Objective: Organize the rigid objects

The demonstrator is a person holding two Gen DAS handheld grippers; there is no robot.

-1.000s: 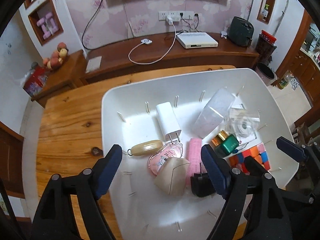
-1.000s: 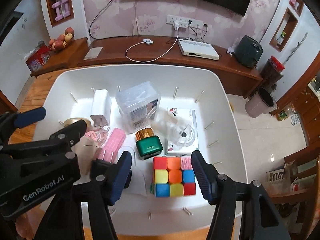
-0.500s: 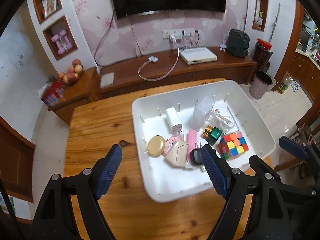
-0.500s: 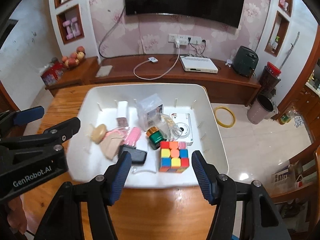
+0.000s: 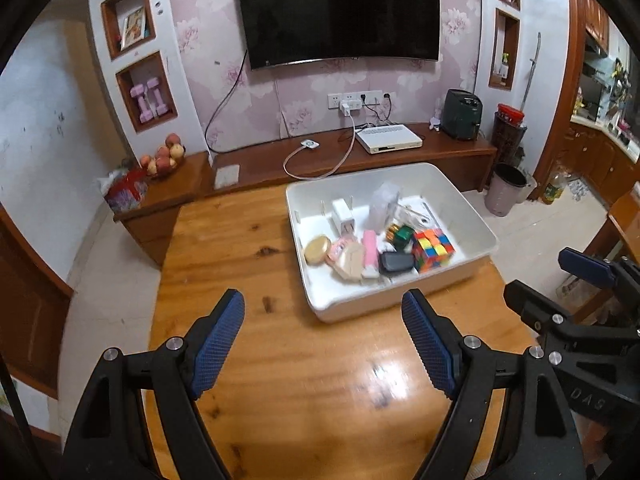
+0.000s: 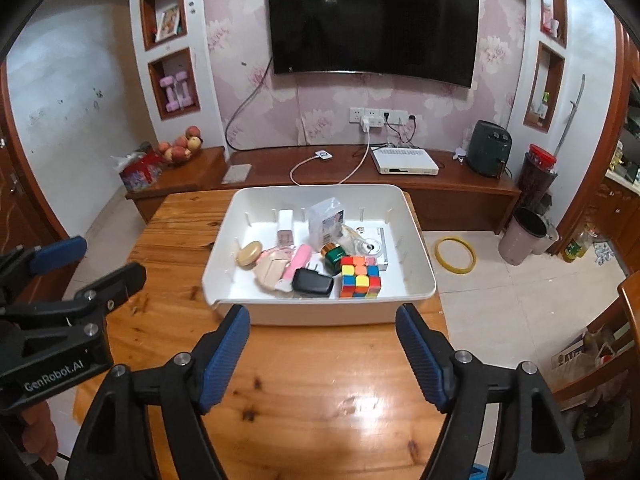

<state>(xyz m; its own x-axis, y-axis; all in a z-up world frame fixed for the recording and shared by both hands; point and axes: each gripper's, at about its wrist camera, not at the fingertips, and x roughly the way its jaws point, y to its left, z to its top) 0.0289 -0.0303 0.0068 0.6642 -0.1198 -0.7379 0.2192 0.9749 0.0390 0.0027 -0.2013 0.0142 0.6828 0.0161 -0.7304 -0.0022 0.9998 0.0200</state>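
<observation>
The white bin (image 6: 416,280) sits on the wooden table (image 6: 312,376), already holding the Rubik's cube (image 6: 360,276), black charger (image 6: 312,282) and other small items; nothing shows outside. The left gripper (image 5: 324,340) and right gripper (image 6: 324,352) hover near, jaws spread, empty.

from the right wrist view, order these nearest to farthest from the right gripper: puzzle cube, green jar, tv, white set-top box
From the right gripper, both fingers wide apart and empty:
1. Puzzle cube, at the tray's near edge, slightly right.
2. Green jar, just behind the cube.
3. White set-top box, on the wooden cabinet beyond the tray.
4. TV, on the back wall.
</observation>
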